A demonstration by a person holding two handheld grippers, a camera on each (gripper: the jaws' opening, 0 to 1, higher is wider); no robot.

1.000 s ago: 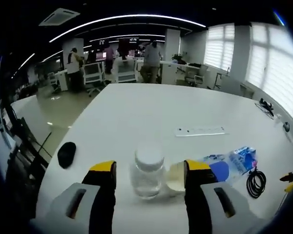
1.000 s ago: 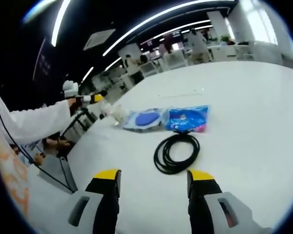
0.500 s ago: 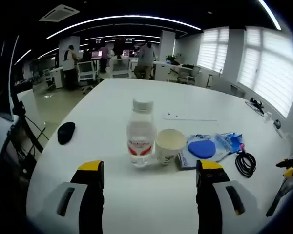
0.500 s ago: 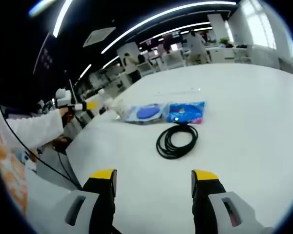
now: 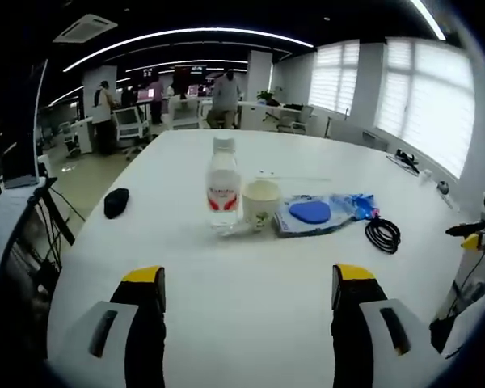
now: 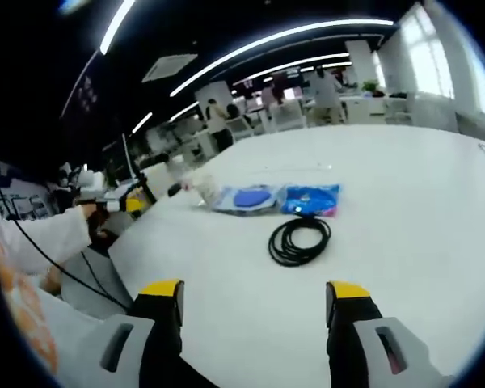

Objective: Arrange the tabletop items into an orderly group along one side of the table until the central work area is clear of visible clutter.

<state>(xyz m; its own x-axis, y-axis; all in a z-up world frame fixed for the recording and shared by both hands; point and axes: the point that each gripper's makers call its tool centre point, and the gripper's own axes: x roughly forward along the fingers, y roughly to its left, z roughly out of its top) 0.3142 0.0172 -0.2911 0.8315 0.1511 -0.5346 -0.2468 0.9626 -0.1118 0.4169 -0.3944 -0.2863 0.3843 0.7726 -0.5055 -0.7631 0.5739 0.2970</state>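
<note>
Curved ceiling light strips [image 5: 186, 34] and bright windows [image 5: 424, 101] wash the white tabletop [image 5: 250, 275] evenly, with soft focus and fisheye bending outward.

The white table [image 5: 250, 275] carries a row of items: a water bottle [image 5: 223, 196] standing upright, a paper cup [image 5: 261, 204] just beside it, plastic bags [image 5: 323, 213], and a coiled black cable [image 5: 382, 234]. A black mouse [image 5: 116, 202] lies apart near the edge.

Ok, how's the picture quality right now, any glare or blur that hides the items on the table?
Left gripper view: the water bottle and paper cup read sharp; the windows are blown out. Right gripper view: softer, fisheye-bent, but the coiled black cable is clear on the white table.
</note>
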